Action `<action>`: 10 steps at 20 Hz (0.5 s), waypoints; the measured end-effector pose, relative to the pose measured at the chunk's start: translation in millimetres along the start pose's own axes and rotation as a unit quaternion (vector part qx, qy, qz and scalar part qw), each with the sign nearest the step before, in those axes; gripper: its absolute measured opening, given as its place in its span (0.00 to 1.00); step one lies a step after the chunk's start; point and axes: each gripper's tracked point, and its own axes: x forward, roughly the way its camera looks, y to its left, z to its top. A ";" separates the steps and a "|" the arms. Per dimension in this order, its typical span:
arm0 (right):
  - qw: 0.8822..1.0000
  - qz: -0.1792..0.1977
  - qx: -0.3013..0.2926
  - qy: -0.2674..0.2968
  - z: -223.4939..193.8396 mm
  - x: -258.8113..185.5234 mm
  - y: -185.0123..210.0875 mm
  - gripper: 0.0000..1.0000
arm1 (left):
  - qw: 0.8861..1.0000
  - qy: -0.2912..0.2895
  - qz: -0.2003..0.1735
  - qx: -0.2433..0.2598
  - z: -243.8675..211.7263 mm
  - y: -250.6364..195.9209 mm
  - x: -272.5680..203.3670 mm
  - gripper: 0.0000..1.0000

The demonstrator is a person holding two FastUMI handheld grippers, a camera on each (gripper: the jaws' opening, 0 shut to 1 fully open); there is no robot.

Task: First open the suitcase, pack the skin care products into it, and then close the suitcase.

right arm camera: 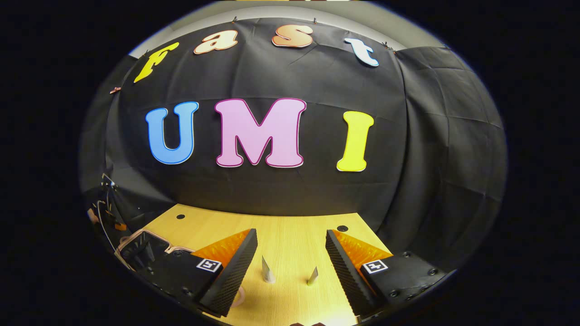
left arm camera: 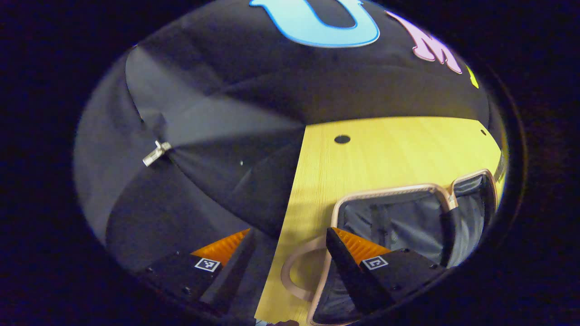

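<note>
On the surface (left arm camera: 385, 149) the suitcase (left arm camera: 408, 217) lies open near its left edge; both tongs, left (left arm camera: 290, 246) & right (right arm camera: 291, 246), gape empty, so bring products (right arm camera: 267, 270) over w/ right, drop inside.

The left gripper (left arm camera: 287, 248) has two wedge-shaped fingers with ribbed inner faces, each on a dark block carrying a small square black-and-white marker at about six o'clock. The right gripper (right arm camera: 291, 253) matches, with screws dotting its blocks.
</note>
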 end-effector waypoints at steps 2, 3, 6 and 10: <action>1.000 0.001 -0.008 -0.003 -0.1 4.6 -5.1 0.96 | 0.997 -0.053 -0.050 -0.014 47.5 -36.2 -45.4 0.98; 1.000 -0.001 -0.014 -0.004 -1.0 6.7 -9.9 0.96 | 0.993 -0.078 -0.078 -0.028 72.3 -64.1 -69.8 0.98; 1.000 -0.005 -0.015 -0.003 -13.3 13.9 -25.9 0.96 | 0.969 -0.130 -0.211 -0.019 124.6 -193.8 -131.5 0.96; 1.000 0.002 0.001 0.018 -37.9 22.5 -43.3 0.96 | 0.934 -0.137 -0.330 0.024 135.5 -349.4 -190.1 0.98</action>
